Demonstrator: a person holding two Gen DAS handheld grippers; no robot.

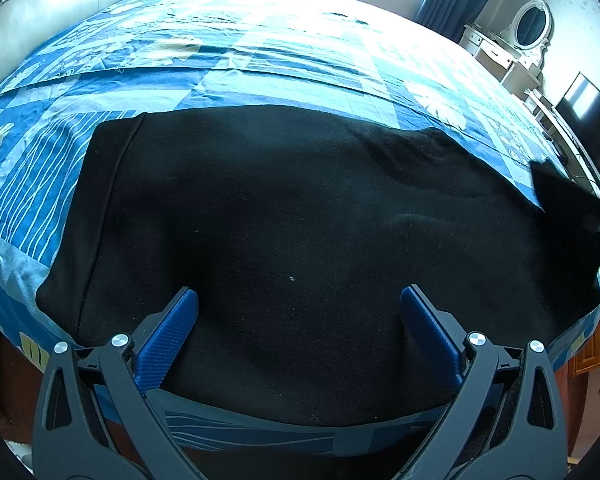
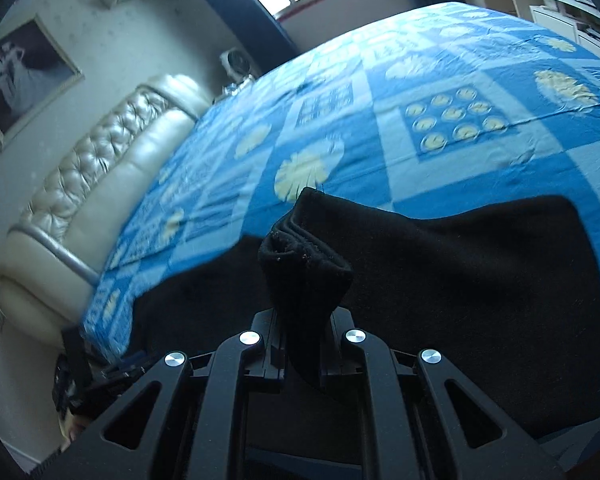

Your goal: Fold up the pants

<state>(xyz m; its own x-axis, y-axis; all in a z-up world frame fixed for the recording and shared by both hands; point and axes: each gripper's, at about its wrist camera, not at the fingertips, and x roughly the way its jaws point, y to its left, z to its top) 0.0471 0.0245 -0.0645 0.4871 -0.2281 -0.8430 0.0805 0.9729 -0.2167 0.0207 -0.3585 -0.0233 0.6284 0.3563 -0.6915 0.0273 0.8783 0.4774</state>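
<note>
Pants (image 1: 300, 220), one black pair, lie spread flat near the close edge of one bed. Two grippers are at work. Just above the cloth, the left gripper (image 1: 299, 308) stands with fingers wide apart and grips nothing. Closed tight, the right gripper (image 2: 306, 320) pinches a bunched fold of the pants, lifted over the blue patterned bedspread (image 2: 440, 80). Farther off is a padded headboard (image 2: 112, 160).

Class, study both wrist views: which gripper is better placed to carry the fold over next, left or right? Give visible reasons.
Right. The right gripper is already shut on a bunched end of the black pants, lifted off the bed. The left gripper is open above the flat cloth, holding nothing.
</note>
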